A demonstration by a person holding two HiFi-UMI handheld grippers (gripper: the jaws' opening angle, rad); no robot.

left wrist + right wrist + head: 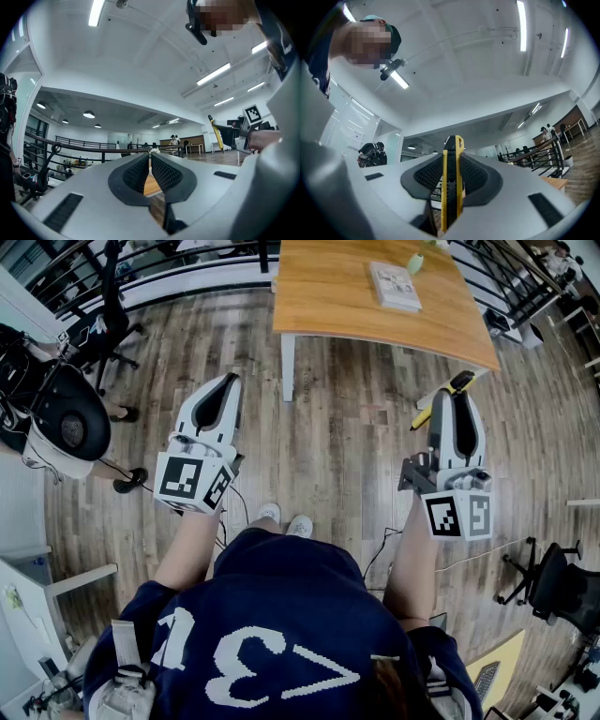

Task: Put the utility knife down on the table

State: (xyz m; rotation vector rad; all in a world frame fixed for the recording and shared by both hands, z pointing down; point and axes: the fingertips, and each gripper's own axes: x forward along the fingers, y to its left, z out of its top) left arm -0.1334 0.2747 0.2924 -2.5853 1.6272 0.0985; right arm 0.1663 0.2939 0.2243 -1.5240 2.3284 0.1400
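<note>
Nearest the head camera, my dark-blue shirt with white numerals [272,643] fills the foreground, and both bare forearms reach forward from it. My left tongs [229,382] hang over the brown plank floor [347,456]. In the left gripper view these tongs [150,157] have their ribbed black pads drawn together at the tips, with only a sliver of a gap lower down and nothing between them.

My right tongs [456,396] are clamped on the yellow-and-black utility knife [461,382]. From above, the knife lies slantwise across the jaws, with a yellow end sticking out on the near left side and a darker end on the far right. In the right gripper view the tongs [453,157] press both pads against the flat sides of the utility knife [451,197], which stands edge-on with its top rising past the tips. From the left gripper view, the same knife [216,133] shows far off to the right.

My white shoes [286,519] stand on the floor between the two arms. Beyond the tongs is the light wooden worktop on white legs [337,296], well apart from the knife, which is held in the air short of its near edge. A pale printed booklet [394,285] lies on the worktop. A black office chair [103,329] stands at far left, near a dark railing.
</note>
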